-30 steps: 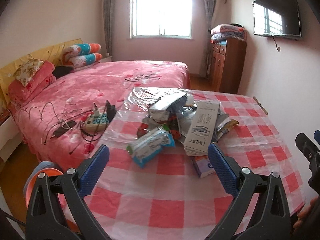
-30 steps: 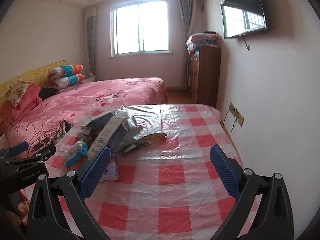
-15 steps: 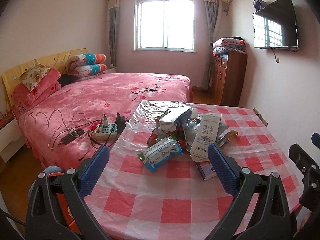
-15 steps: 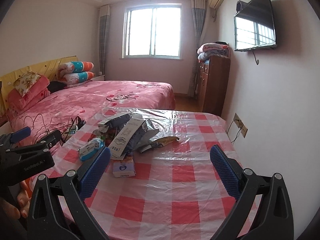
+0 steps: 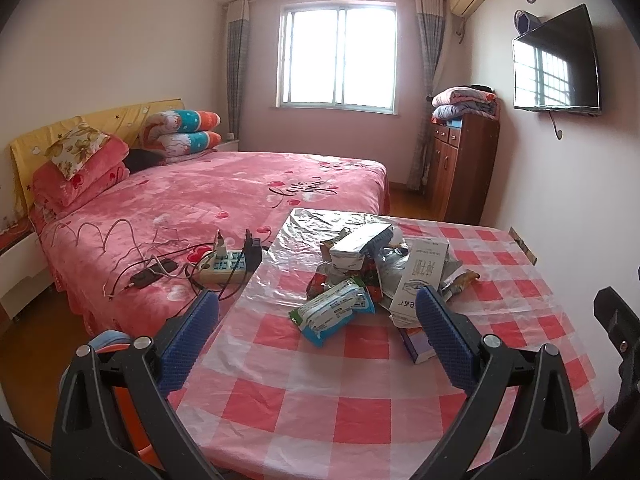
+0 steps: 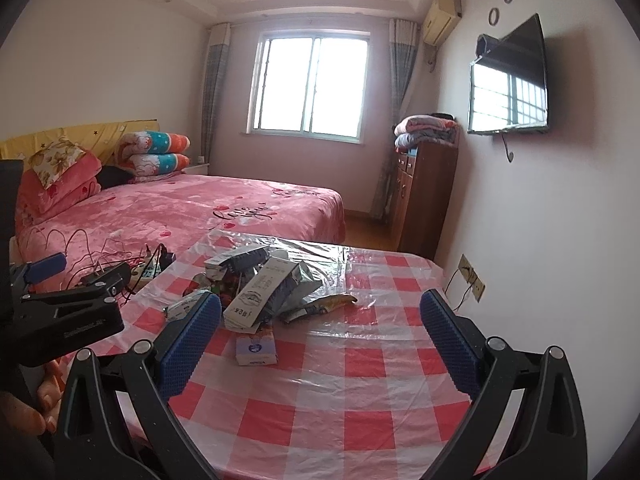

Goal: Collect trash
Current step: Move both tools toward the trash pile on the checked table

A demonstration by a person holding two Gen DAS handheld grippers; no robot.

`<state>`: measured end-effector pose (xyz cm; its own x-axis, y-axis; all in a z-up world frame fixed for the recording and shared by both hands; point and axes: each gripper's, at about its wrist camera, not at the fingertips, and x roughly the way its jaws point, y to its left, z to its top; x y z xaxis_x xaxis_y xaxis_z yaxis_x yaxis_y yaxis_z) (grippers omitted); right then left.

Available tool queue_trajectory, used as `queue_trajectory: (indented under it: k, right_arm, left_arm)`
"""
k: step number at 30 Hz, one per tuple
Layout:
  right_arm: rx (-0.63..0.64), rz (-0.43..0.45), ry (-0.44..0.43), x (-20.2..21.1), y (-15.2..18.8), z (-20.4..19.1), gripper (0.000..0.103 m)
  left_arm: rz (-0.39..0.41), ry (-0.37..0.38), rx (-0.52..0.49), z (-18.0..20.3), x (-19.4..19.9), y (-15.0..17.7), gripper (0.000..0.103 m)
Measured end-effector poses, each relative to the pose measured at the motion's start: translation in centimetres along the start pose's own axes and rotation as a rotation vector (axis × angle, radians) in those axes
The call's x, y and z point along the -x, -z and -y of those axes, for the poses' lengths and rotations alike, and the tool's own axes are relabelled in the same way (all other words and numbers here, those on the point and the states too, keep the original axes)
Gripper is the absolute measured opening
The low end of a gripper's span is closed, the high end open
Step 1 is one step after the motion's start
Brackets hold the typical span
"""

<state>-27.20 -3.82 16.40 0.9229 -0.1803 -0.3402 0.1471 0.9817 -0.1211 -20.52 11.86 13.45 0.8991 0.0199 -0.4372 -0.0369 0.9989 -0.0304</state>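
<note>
The heap of crumpled wrappers and white cardboard cartons (image 5: 372, 268) leans loosely on the red-checked, plastic-covered worktop (image 5: 320, 400), so pulling one piece could topple others or drag the slippery film. Both the left tool (image 5: 316, 340) and right tool (image 6: 320, 340) gape wide, empty, short of the heap ahead.

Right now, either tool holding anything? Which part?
Nothing held. Left tool and right tool are both open and empty; the trash pile lies untouched on the table.
</note>
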Motion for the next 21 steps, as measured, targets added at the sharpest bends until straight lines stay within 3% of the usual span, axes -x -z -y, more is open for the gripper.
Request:
queue_trajectory:
  k: [11,21]
  right_arm:
    - [-0.009,-0.023,-0.014,-0.2,0.0,-0.5,0.099]
    - [-0.112,-0.112,-0.136,-2.9,0.9,0.7,0.099]
  left_arm:
    - [-0.004,-0.010,0.017,-0.8,-0.4,0.1,0.099]
    - [-0.047,0.046,0.055,-3.1,-2.6,1.4,0.099]
